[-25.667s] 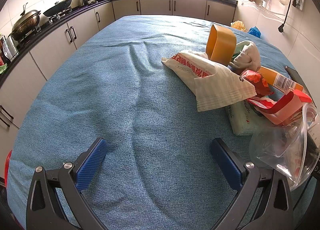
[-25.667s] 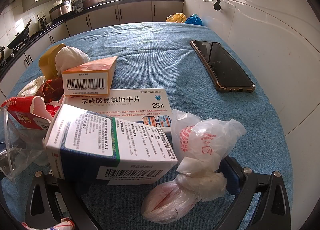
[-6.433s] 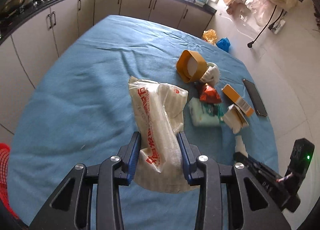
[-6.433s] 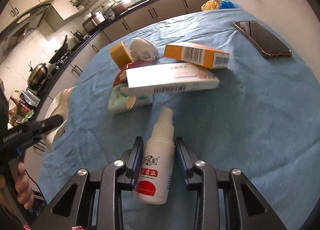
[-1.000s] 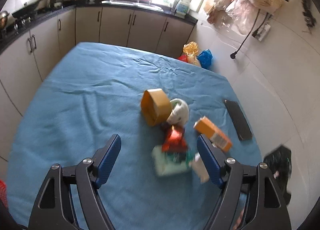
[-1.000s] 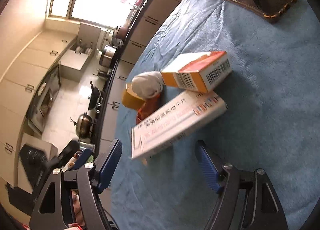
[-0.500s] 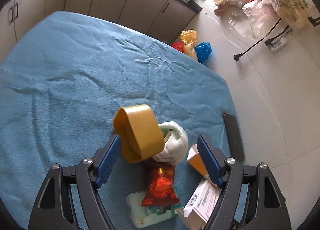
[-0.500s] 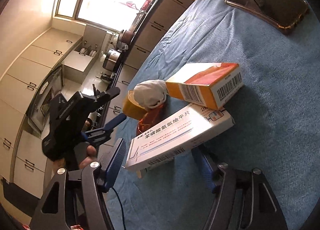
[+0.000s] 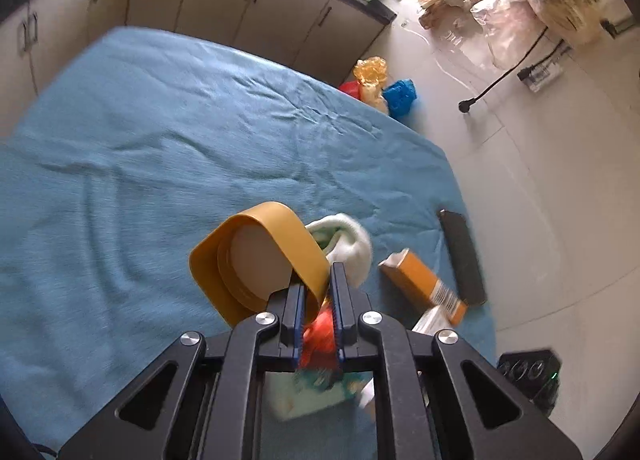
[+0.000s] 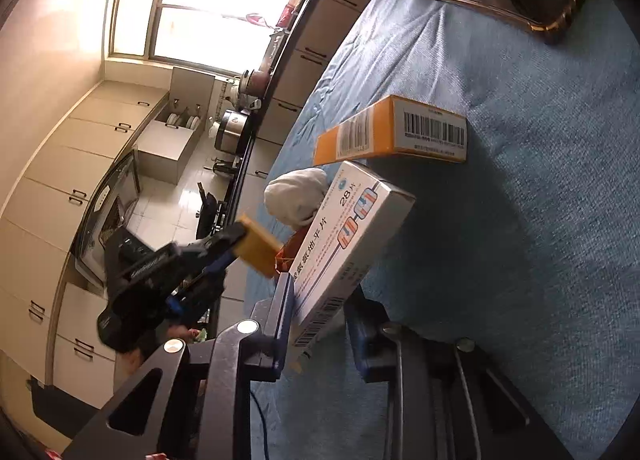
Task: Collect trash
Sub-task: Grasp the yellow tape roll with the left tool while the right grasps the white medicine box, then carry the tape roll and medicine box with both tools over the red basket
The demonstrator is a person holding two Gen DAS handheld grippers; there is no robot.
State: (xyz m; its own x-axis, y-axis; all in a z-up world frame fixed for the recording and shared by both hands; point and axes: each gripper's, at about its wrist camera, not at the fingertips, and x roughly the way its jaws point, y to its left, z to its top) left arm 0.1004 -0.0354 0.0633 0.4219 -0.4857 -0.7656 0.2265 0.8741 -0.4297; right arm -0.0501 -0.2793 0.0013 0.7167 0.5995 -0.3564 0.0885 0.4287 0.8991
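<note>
Where both sets of jaws stood wide a second ago, the left gripper (image 9: 316,302) now pinches the wall of the mustard-yellow rounded plastic lid (image 9: 256,260), while the right gripper (image 10: 320,324) is closing around the long white cardboard medicine box (image 10: 348,244); both pieces sit near the blue cloth-covered table's (image 9: 140,148) right edge, apparently ready for lifting away.

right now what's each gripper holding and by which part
The left gripper is shut on the yellow tape roll, pinching its band wall. The right gripper, jaws closing, grips the white medicine box at its barcode end.
</note>
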